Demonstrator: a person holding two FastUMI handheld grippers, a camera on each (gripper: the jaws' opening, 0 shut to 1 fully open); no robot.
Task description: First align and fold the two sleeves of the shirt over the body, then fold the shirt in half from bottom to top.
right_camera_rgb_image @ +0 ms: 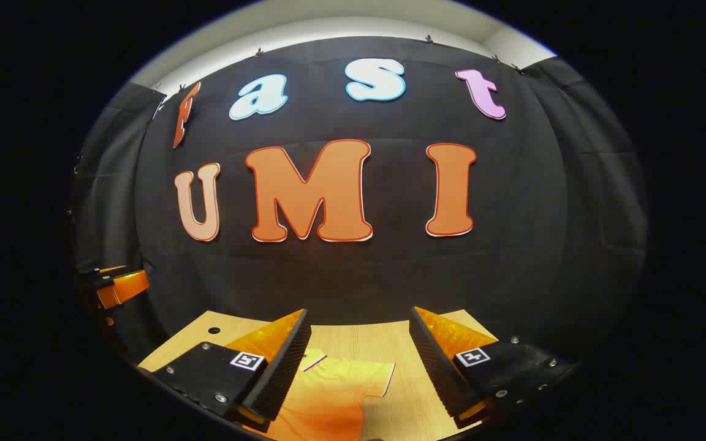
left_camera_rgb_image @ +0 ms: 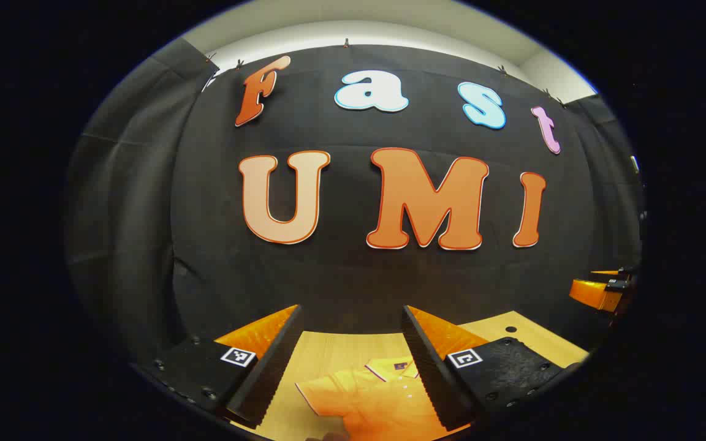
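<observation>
A wooden surface [left_camera_rgb_image: 328, 349] is lying at the foot of the black cloth wall [left_camera_rgb_image: 341, 275], a small round hole [right_camera_rgb_image: 214, 330] showing near one corner. Above the wall, a pale ceiling strip [right_camera_rgb_image: 328, 27] is glowing.

L hand-held gripper [left_camera_rgb_image: 350, 361] & R hand-held gripper [right_camera_rgb_image: 359, 364]: both raised, fingers spread.

My left gripper [left_camera_rgb_image: 350, 367] hangs open above the table [left_camera_rgb_image: 531, 337], its fingers apart; the shirt [left_camera_rgb_image: 377, 398] lies flat below, collar toward the far edge.
</observation>
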